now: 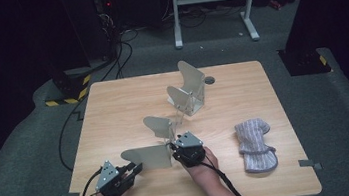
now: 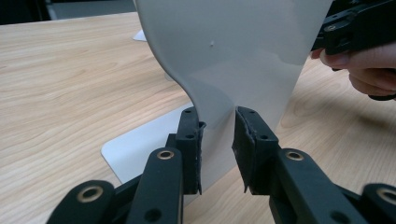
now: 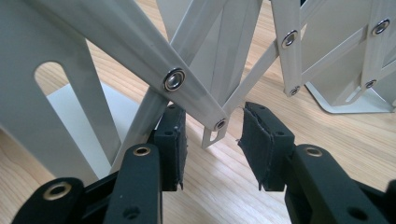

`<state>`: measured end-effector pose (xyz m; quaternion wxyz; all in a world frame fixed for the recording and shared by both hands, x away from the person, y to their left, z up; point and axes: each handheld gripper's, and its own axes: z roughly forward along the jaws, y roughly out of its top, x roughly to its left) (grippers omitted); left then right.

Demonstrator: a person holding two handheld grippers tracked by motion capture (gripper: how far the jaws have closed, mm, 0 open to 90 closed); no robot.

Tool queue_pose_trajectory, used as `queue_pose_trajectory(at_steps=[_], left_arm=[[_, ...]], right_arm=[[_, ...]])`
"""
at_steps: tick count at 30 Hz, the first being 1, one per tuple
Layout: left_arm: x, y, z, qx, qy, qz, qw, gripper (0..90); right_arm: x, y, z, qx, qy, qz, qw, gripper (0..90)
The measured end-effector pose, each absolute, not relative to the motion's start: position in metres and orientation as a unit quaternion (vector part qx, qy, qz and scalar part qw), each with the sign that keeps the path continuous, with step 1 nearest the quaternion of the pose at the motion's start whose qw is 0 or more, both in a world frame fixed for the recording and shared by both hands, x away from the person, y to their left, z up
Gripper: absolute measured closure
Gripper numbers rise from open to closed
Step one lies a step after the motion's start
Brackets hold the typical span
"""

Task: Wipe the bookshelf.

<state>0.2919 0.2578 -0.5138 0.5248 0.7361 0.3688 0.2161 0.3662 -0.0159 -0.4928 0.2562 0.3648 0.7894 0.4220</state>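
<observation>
Step in hand, as I read it: both tools working the expandable metal file rack that stretches diagonally across the middle of the counter, either compressing or stretching it.

Left tool sits at the near-left end of the rack. In the left gripper view its jaws straddle the edge of the end divider plate; the left pad looks to be touching the sheet, the right pad stands just off it. So spread around the plate, not yet pinching.

Right tool is at the scissor linkage behind that plate. Jaws spread, with a strut end and its rivet between them, no pad contact that I can see.

Next move calls for: finish both closures, left on the sheet edge, right on a strut rather than the pivot rivet, then move the hands evenly along the rack's axis so the linkage doesn't skew.

Around: striped grey cloth lies on the right of the counter, well apart from the rack. Cable hole near the far end. Nothing blocks the rack's path. Main risk is thin sheet slipping from the pads.
</observation>
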Motion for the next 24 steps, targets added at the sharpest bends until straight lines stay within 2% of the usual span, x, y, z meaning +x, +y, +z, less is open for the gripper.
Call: queue_pose_trajectory(at_steps=[13,20,24], left_arm=[[0.275,0.264,-0.513,0.737,0.369,0.226,0.519,74.1],[0.271,0.251,-0.513,0.754,0.335,0.213,0.523,75.2],[0.275,0.245,-0.512,0.755,0.337,0.213,0.52,76.7]], right_arm=[[0.373,0.006,-0.493,0.347,0.797,0.426,0.25,63.7],[0.379,0.002,-0.494,0.351,0.796,0.426,0.249,64.5],[0.382,-0.01,-0.493,0.353,0.796,0.426,0.244,57.5]])
